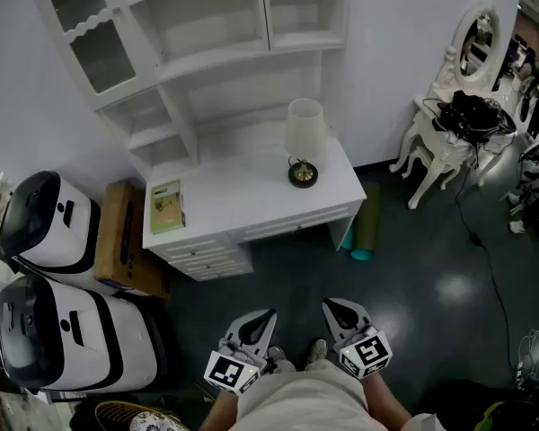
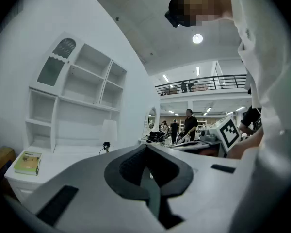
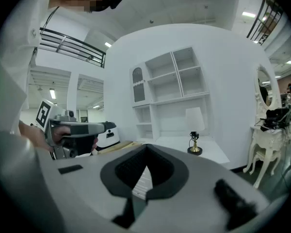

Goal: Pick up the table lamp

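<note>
Both tongs pressed together, nothing between the jaws; left gripper [image 1: 268, 316] and right gripper [image 1: 329, 305] sit side by side at the near edge of the head view, over dark floor [image 1: 413, 268], tips aimed roughly at the desk [image 1: 242, 196]; both held about level.

Left gripper view: left gripper [image 2: 146, 148] closed, pads meeting on the centre line; right gripper view: right gripper [image 3: 146, 149] the same, empty; my other tong with its marker cube [image 3: 44, 114] shows at the left of that view, hand wrapped round the grip.

Lamp [image 1: 304, 142] not picked up; it stands upright on the desk's right part, towards the far side, near the wall; white shade, dark round base; well apart from both tongs; nothing touching it. From the left gripper view the lamp [image 2: 108, 131] is left of centre; from the right gripper view the lamp [image 3: 194, 130] is right of centre, past the jaws.

Other items: green book [image 1: 167, 206] flat on the desk's left end; white hutch [image 1: 207, 34] on the far side of the desk, shelves look bare; drawers under the desk's left; green roll [image 1: 366, 230] on the floor just right of the desk; cardboard box [image 1: 117, 236] left of the desk; two white units [image 1: 49, 227] further left; white dressing table [image 1: 449, 142] with oval mirror at far right, dark clutter on it.
</note>
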{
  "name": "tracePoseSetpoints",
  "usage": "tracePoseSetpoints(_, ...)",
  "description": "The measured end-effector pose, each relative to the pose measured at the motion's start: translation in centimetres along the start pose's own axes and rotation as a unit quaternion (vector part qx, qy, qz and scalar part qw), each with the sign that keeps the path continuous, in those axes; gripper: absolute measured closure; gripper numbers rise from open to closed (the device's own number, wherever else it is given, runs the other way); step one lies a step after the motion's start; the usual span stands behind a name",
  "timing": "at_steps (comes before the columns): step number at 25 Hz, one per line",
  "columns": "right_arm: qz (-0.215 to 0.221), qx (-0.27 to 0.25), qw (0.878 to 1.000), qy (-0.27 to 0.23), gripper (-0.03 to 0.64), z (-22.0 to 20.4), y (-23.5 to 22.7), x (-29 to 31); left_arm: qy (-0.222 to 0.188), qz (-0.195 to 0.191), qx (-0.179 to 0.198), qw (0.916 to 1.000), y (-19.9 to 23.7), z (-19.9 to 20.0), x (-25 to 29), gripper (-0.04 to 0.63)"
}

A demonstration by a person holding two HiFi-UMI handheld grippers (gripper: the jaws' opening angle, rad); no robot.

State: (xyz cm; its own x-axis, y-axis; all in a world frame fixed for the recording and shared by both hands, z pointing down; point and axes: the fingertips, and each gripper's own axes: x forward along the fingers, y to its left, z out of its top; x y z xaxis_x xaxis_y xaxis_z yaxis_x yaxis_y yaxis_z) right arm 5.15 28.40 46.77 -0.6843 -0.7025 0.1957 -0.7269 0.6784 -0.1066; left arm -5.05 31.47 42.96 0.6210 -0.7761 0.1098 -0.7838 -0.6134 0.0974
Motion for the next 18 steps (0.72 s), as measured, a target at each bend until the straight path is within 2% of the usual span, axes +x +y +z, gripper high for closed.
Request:
tracePoseSetpoints(9, 0.001, -0.003, 1.0, -0.001, 0.604, 0.3, -1.0, 0.5, 0.003, 0.006, -0.001, 1.0, 0.7, -0.1, 1.8, 0.586)
tracePoseSetpoints(14, 0.009, 0.031, 0.999, -0.026, 0.603, 0.4, -2.0, 0.1, 0.006, 0.005, -0.001, 1.0, 0.4, -0.1, 3.1, 0.584)
tracePoseSetpoints(18, 0.006, 0.01, 1.0, -0.023, 0.603, 0.3, -2.8, -0.5, 0.009, 0.006, -0.001, 0.9999, -0.3, 0.0, 4.1, 0.586)
